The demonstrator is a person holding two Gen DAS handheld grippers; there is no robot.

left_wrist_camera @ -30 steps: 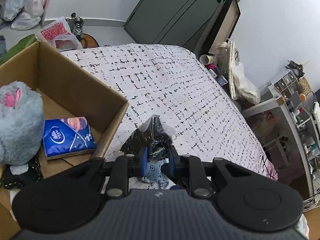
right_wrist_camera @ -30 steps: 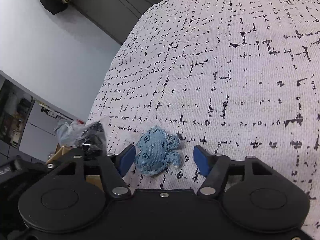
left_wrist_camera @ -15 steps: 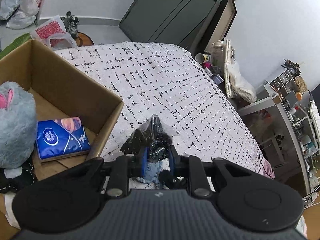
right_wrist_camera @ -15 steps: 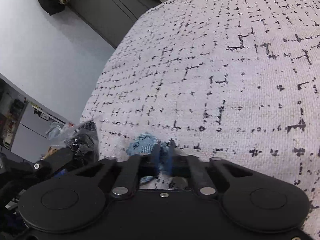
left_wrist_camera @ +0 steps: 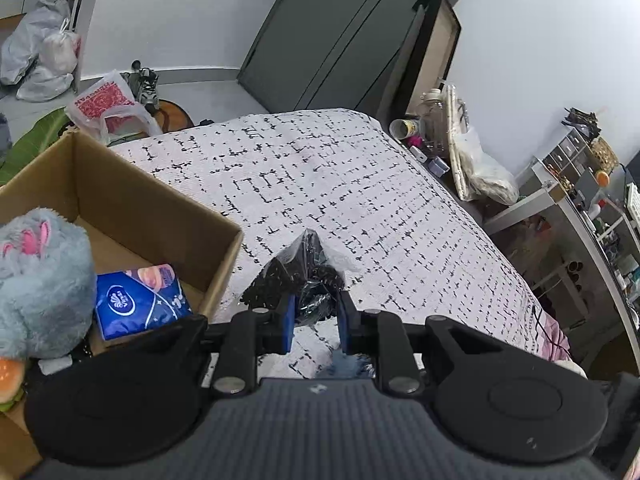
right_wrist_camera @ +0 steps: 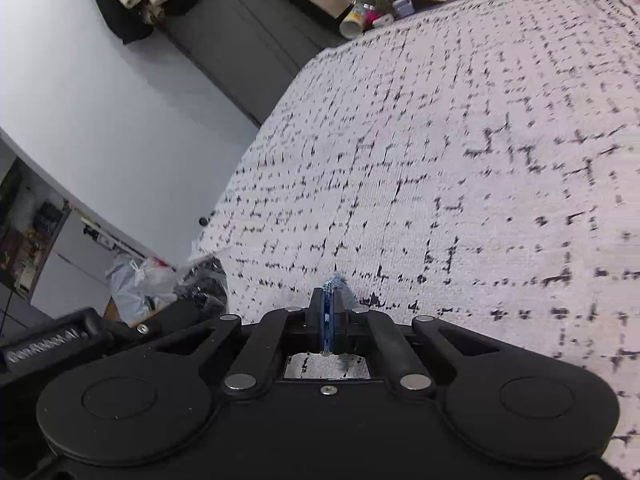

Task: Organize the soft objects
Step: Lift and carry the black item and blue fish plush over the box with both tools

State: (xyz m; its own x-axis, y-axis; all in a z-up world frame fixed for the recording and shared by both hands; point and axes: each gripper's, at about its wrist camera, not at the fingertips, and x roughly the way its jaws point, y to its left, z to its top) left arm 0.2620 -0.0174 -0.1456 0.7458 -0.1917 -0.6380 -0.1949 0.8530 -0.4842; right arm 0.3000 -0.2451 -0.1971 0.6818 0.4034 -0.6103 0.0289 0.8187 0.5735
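Left claw clamped on a crinkled clear bag of dark items, held above the bed just right of the cardboard box — the box, already holding a grey plush toy and a blue tissue pack, lies to this claw's left, its near corner almost beside the bag. Right claw pinched fully together on a small blue denim toy, only a frayed edge showing past the tips; it hangs over the bed farther from the box, so the left hand is judged nearer for the drop.
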